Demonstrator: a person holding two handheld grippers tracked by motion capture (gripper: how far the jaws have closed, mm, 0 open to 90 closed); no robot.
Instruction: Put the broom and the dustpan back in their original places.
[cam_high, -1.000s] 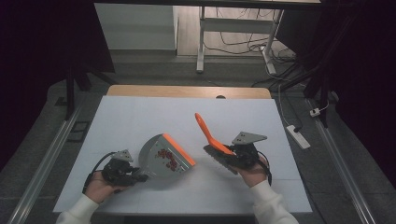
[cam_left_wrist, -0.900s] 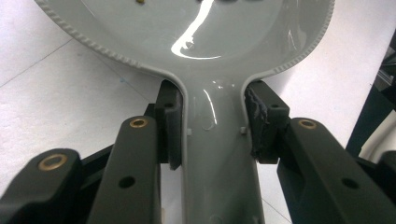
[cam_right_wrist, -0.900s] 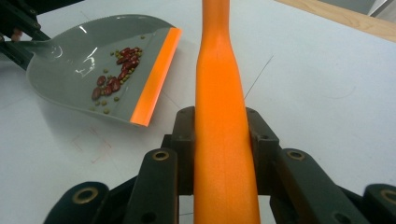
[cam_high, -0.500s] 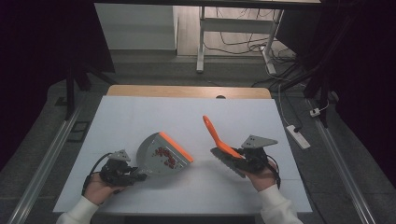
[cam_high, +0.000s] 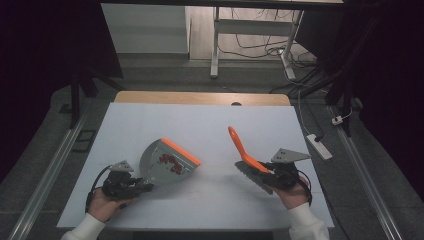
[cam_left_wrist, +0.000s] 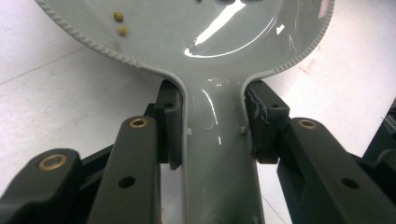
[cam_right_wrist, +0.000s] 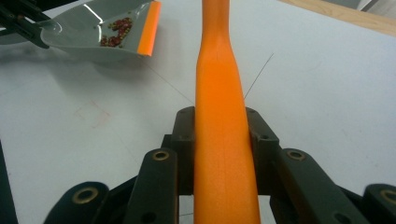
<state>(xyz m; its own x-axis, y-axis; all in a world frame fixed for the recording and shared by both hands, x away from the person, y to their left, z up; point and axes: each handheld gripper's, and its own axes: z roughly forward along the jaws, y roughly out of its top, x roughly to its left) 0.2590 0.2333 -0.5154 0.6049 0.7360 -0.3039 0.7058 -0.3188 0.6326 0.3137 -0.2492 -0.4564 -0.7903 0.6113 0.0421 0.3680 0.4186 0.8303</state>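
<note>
A grey dustpan (cam_high: 167, 162) with an orange front lip lies left of the middle of the white table (cam_high: 200, 125). It holds a small heap of red and yellow beans (cam_high: 170, 164). My left gripper (cam_high: 136, 187) is shut on the dustpan's grey handle (cam_left_wrist: 215, 135), one pad on each side. At the right, my right gripper (cam_high: 272, 176) is shut on an orange hand brush (cam_high: 244, 150) with grey bristles. Its handle (cam_right_wrist: 219, 93) points up and away. The dustpan (cam_right_wrist: 100, 28) with its beans (cam_right_wrist: 116, 29) shows at the far left of the right gripper view.
The wooden table edge (cam_high: 200, 97) runs along the back. A white power strip (cam_high: 319, 146) lies on the floor to the right. A metal frame leg (cam_high: 216, 45) and cables stand behind the table. Rails run along both sides on the floor.
My right hand has carried the brush to the right, away from the dustpan. The dustpan has shifted slightly left; the left hand has hardly moved.
</note>
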